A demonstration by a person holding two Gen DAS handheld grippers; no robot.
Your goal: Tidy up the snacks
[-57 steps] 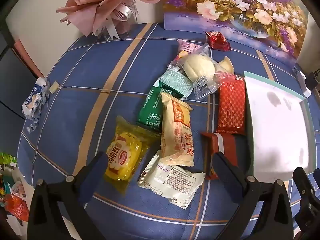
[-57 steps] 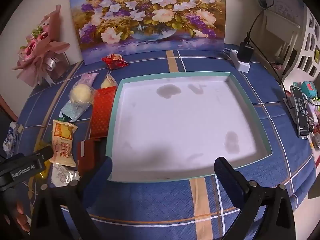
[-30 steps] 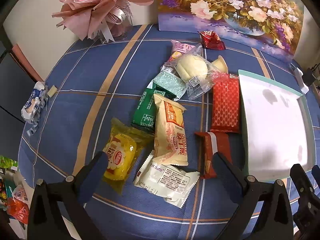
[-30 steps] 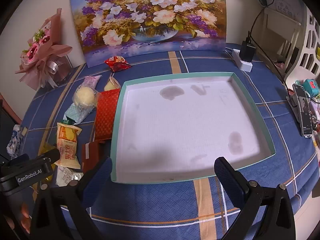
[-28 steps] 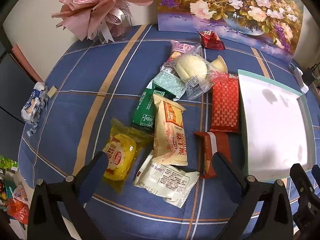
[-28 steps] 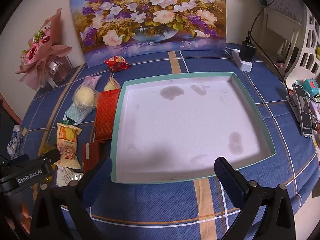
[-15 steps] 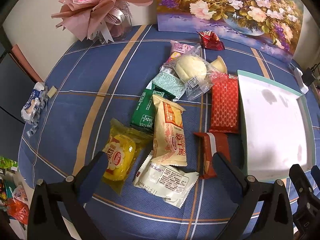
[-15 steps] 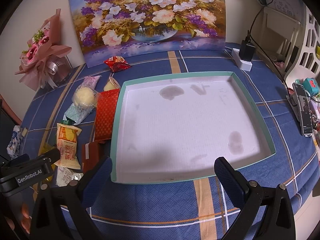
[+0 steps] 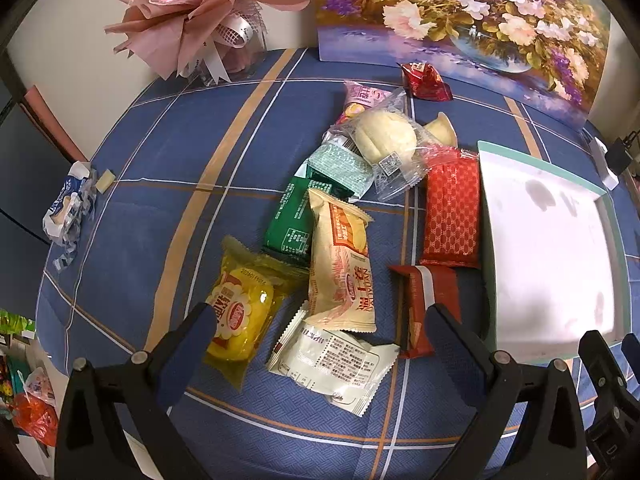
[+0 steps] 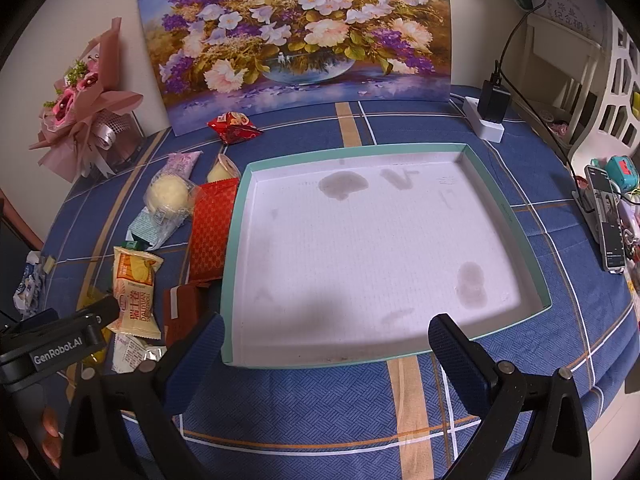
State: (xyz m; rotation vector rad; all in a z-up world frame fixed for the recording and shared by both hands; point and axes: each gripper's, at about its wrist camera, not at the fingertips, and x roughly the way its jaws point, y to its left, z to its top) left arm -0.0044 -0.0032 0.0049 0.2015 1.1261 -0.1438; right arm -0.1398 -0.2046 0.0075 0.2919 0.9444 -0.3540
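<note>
Several wrapped snacks lie on the blue checked tablecloth: a yellow packet (image 9: pixel 240 316), a cream bread packet (image 9: pixel 342 272), a white sachet (image 9: pixel 334 364), a green packet (image 9: pixel 290 220), a dark red bar (image 9: pixel 424 304), a red patterned packet (image 9: pixel 452 208) and a clear bag with a bun (image 9: pixel 386 136). My left gripper (image 9: pixel 320 320) hovers open over the near packets, holding nothing. A shallow teal-rimmed tray (image 10: pixel 504 208) with a stained white floor stands to the right. My right gripper (image 10: pixel 326 332) is open above the tray's near edge, with nothing between its fingers.
A pink bouquet (image 9: pixel 200 12) and a flower painting (image 10: pixel 296 32) stand at the back. A small red packet (image 10: pixel 234 126) lies by the painting. A charger on a power strip (image 10: pixel 490 112) and a phone (image 10: pixel 608 216) sit at the right; a crumpled wrapper (image 9: pixel 68 208) lies at the left edge.
Both views have shifted only slightly; the left gripper has drifted a little over the snacks. Both grippers stay open and no snack has moved.
</note>
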